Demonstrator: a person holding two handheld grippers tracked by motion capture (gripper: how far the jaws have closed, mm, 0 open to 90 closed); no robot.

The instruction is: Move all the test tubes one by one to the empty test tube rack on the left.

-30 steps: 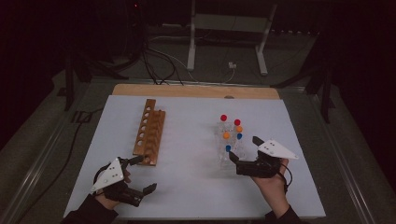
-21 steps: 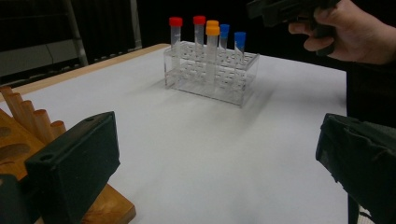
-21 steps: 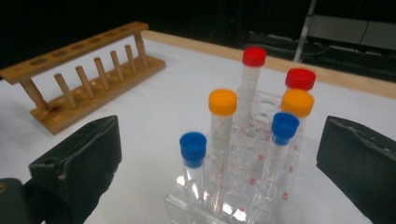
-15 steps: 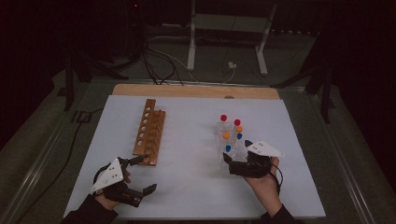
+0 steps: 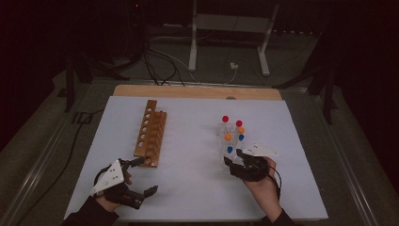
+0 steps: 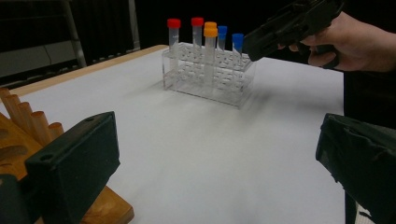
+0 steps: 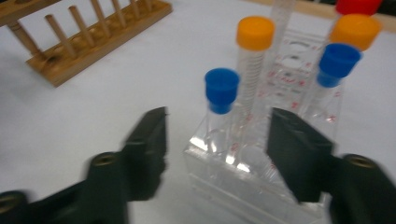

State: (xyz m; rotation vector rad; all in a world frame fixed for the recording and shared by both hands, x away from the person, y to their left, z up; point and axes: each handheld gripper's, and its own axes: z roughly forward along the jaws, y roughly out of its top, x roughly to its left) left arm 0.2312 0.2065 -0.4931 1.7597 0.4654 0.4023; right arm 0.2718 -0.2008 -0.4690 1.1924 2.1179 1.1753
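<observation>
Two spread jaws of the right gripper (image 7: 217,135) flank the nearest blue-capped tube (image 7: 219,109) in the clear rack (image 7: 243,186); they should close squarely below its cap. Left gripper (image 5: 136,181), near the table's front edge, is also spread.

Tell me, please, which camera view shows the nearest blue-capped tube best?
The right gripper view: the nearest blue-capped tube stands large between the open right claw jaws, in the clear rack. The left gripper view shows it small and side-on; the high view gives just its cap.

overhead view, two close gripper views
</observation>
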